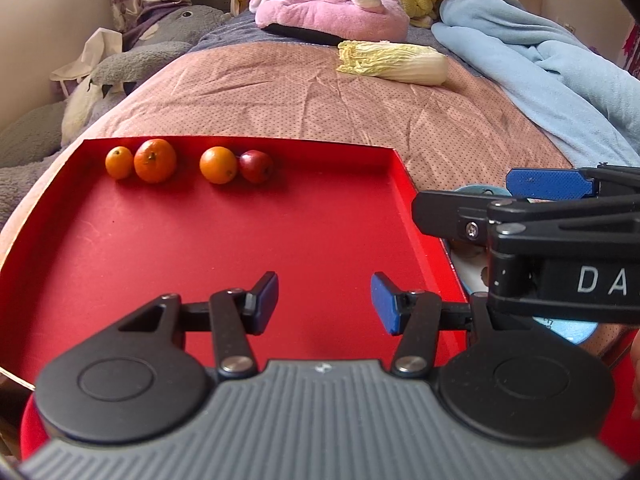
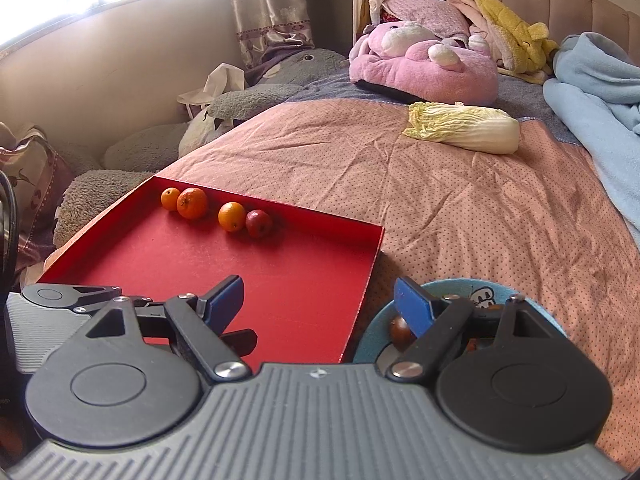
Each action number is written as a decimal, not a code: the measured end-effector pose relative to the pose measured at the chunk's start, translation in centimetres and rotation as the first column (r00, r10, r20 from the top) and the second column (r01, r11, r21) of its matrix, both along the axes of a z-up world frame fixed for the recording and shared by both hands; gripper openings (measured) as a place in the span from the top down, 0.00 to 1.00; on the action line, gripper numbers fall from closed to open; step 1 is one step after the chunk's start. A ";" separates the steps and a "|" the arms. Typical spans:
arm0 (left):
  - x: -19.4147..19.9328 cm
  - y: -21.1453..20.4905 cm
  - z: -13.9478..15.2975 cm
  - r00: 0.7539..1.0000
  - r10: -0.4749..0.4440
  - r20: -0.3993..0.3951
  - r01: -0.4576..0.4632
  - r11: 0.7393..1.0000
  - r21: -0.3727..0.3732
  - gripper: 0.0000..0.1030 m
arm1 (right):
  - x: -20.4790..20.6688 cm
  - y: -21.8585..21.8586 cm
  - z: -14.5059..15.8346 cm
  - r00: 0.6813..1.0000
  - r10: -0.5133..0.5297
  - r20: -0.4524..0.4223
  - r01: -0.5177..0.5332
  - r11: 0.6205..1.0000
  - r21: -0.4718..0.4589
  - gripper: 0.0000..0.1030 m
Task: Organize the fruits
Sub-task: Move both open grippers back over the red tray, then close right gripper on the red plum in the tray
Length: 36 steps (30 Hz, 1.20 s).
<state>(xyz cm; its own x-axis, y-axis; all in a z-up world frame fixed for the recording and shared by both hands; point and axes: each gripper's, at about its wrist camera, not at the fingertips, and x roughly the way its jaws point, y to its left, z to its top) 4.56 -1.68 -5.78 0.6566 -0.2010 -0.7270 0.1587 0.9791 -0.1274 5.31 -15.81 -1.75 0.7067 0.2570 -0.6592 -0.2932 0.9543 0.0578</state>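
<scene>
Three oranges (image 1: 154, 160), red apple (image 1: 256, 166) — along red tray's (image 1: 240, 248) far wall

Both views are taken from just behind a tool, looking forward and downward along its fingers across the bed (image 1: 304, 92). The left wrist view is held close over the red tray (image 1: 240, 240), facing its far wall squarely. The right wrist view is set further right, over the tray's right edge and a blue plate (image 2: 376, 332). The tray, the fruits along its far wall, a cabbage (image 2: 468, 128) and a pink plush toy (image 2: 428, 68) are shared by both.
</scene>
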 end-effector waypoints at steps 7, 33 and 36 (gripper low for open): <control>0.4 2.7 -0.4 0.999 0.048 -0.009 -0.048 0.999 0.002 0.47 | 1.5 3.3 -0.5 0.998 0.061 -0.014 -0.062 0.998 -0.009 0.17; 3.9 11.4 -1.1 0.978 0.206 -0.045 -0.206 0.979 -0.008 0.47 | 14.0 11.1 -7.5 0.983 0.135 -0.126 -0.146 0.986 -0.081 0.61; 4.2 11.3 -1.1 0.979 0.199 -0.044 -0.200 0.980 -0.007 0.47 | 14.6 11.7 -7.9 0.983 0.135 -0.123 -0.147 0.985 -0.088 0.61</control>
<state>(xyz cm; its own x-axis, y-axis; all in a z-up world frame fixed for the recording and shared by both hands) 8.76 9.59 -6.89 0.6524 -0.0777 -0.7538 -0.0458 0.9889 -0.1416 19.87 -4.14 -9.65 0.5849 0.2797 -0.7613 -0.4220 0.9066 0.0088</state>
